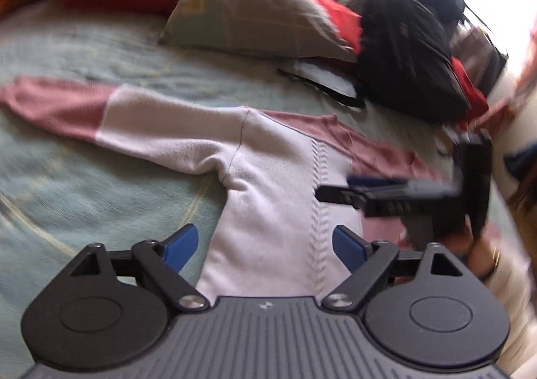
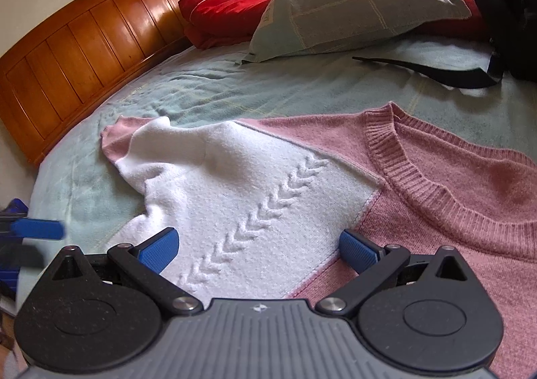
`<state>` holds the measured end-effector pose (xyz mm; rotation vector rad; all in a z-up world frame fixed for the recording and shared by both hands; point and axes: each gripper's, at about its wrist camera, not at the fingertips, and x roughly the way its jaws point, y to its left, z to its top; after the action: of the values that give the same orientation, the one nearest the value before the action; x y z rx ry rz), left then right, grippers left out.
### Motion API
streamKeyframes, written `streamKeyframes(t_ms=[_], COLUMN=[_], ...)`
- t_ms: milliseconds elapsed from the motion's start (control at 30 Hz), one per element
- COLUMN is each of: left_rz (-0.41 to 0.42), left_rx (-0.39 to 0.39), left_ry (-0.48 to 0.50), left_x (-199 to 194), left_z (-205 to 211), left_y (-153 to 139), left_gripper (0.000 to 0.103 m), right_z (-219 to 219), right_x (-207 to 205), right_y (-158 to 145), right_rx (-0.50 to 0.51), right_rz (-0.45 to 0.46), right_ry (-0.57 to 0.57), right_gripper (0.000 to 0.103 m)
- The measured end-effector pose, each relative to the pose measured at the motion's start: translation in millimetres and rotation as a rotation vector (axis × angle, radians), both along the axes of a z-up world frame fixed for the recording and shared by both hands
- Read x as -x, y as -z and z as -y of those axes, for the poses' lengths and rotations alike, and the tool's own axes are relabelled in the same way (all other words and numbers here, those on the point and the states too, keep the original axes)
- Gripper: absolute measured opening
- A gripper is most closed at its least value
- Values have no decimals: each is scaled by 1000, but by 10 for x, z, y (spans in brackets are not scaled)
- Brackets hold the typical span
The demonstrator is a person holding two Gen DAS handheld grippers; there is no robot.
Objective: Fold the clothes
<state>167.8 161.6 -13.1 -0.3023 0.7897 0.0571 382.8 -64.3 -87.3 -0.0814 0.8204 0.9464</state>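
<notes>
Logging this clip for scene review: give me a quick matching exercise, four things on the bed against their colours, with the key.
Things:
1. sweater neckband
2. chevron-stitched sweater panel
3. headboard
4. backpack

Colours:
A. black
B. white
C. orange-brown wood
D. dusty pink

Pairs: 1-D, 2-B, 3-C, 4-A
</notes>
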Motion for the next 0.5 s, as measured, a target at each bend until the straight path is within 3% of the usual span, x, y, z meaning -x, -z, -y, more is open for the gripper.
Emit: streamKeyframes(t_ms=[100,200,400,500], left_rz=[33,59,58,38], left_rx=[-120,-161,-199,-191], left_ry=[35,66,46,-9], left_x=[201,326,419,454], left_z=[141,140,-18,-145], left_y=[-40,-69,-42,25], left_gripper=[91,93,94,94], right_z=[-111,-264,-526,-878], right_x=[115,263,287,82], right_y=[5,-111,-676,-732], right_rx=[79,214,220,208], right_rz=[85,151,339,347], right_ry=[-19,-77,-158,-174], right_gripper=[103,103,103,98])
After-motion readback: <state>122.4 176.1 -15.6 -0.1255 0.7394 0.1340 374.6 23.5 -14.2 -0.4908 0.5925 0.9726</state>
